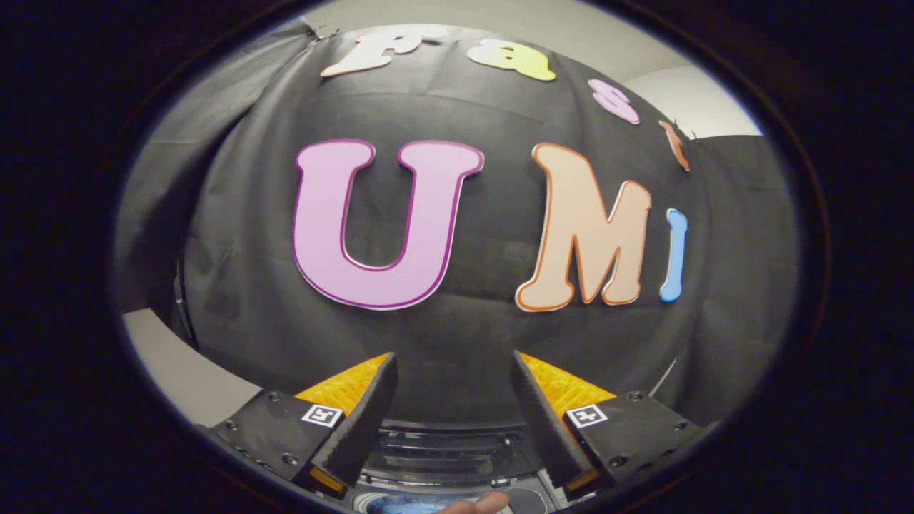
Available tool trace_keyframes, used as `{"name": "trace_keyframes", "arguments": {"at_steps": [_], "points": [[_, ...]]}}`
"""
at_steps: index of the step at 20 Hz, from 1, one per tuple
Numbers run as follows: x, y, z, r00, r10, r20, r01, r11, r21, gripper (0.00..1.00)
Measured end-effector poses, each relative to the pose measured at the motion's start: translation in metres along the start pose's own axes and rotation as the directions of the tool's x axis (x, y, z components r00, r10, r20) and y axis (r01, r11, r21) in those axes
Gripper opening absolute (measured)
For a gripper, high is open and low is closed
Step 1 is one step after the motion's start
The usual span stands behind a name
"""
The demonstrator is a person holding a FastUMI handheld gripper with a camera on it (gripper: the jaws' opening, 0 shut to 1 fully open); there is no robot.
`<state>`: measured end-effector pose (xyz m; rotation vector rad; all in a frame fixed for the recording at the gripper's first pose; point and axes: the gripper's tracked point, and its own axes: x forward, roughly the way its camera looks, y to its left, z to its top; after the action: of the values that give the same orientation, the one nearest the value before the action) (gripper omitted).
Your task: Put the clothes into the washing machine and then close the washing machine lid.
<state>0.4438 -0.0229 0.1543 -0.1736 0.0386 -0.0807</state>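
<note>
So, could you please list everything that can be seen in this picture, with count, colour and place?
booth wall: one, black cloth, beyond the fingers, covering most of the background.
room wall: one, pale grey, above and beside the cloth.
pale surface: one, light grey, beside the cloth at the lower edge; what it is cannot be told.
washing machine: one, dark top part with ridges, low between the fingers; lid state cannot be told.
bluish item: one, blue, below the machine's dark part; too little visible to name.
fingertip: one, the person's, next to the bluish item.
gripper: one, fingers open and apart, holding nothing, pointing at the cloth.
</note>
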Motion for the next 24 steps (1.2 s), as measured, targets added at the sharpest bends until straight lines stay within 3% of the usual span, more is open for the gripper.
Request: {"name": "trace_keyframes", "arguments": {"at_steps": [3, 6, 9, 24], "points": [[0.026, 0.016, -0.039, 0.997, 0.031, -0.077, -0.030, 0.999, 0.021, 0.98], [0.041, 0.046, -0.085, 0.977, 0.118, -0.177, -0.108, 0.992, 0.066, 0.98], [0.044, 0.041, -0.078, 0.993, 0.092, -0.078, -0.076, 0.979, 0.190, 0.93], [0.035, 0.042, -0.075, 0.996, 0.067, -0.053, -0.058, 0.986, 0.156, 0.91]]}}
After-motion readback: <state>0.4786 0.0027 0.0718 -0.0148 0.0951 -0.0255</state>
